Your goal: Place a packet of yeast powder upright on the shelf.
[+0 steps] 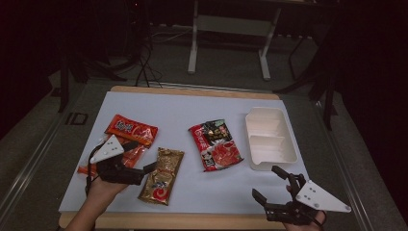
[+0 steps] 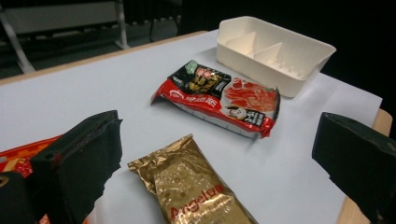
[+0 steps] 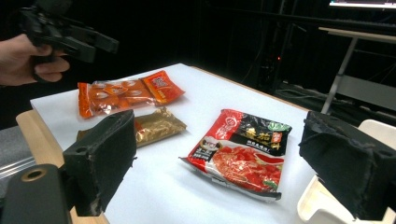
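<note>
Item: gold foil packet, awaiting pickup by the left tongs; white tray presumed destination.

The left tongs hover with jaws apart and nothing between them, tips at the left edge of the gold packet, which lies flat on the table at about 5 o'clock from them. A sound grasp probably calls for lowering squarely over the packet's narrow width and closing on the crimped body, not the slippery corner. The right tongs stand wide apart and empty, the white tray just at their 12 o'clock. The red soup-base packet lies at 2 o'clock from the gold packet; the orange snack bag at 11 o'clock.
</note>
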Demonstrator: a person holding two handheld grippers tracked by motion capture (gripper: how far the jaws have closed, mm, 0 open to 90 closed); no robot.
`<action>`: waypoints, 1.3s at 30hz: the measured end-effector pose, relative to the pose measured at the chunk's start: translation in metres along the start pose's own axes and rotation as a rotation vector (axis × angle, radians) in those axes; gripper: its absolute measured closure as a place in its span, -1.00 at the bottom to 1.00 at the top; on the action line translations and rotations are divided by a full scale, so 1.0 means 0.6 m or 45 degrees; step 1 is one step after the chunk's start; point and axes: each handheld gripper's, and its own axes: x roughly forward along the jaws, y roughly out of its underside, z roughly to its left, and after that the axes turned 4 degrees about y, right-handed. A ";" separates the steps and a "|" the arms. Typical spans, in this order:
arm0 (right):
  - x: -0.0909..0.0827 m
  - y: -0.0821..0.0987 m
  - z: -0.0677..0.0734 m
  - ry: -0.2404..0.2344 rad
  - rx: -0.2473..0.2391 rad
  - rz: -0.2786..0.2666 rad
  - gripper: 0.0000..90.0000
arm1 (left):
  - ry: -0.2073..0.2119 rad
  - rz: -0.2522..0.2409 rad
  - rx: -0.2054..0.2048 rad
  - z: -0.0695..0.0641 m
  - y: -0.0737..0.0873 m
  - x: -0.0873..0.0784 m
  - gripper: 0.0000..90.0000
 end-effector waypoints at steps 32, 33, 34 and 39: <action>0.005 0.011 0.007 -0.060 -0.016 0.028 -0.68 | -0.175 0.364 -0.202 0.097 0.057 0.163 -0.57; 0.005 0.011 0.007 -0.060 -0.016 0.028 -0.68 | -0.179 0.371 -0.218 0.100 0.057 0.165 -0.57; 0.005 0.012 0.006 -0.062 -0.013 0.029 -0.68 | -0.171 0.375 -0.226 0.102 0.058 0.168 -0.55; 0.006 0.015 0.005 -0.063 -0.009 0.037 -0.67 | -0.218 0.451 -0.167 0.095 0.060 0.187 -0.51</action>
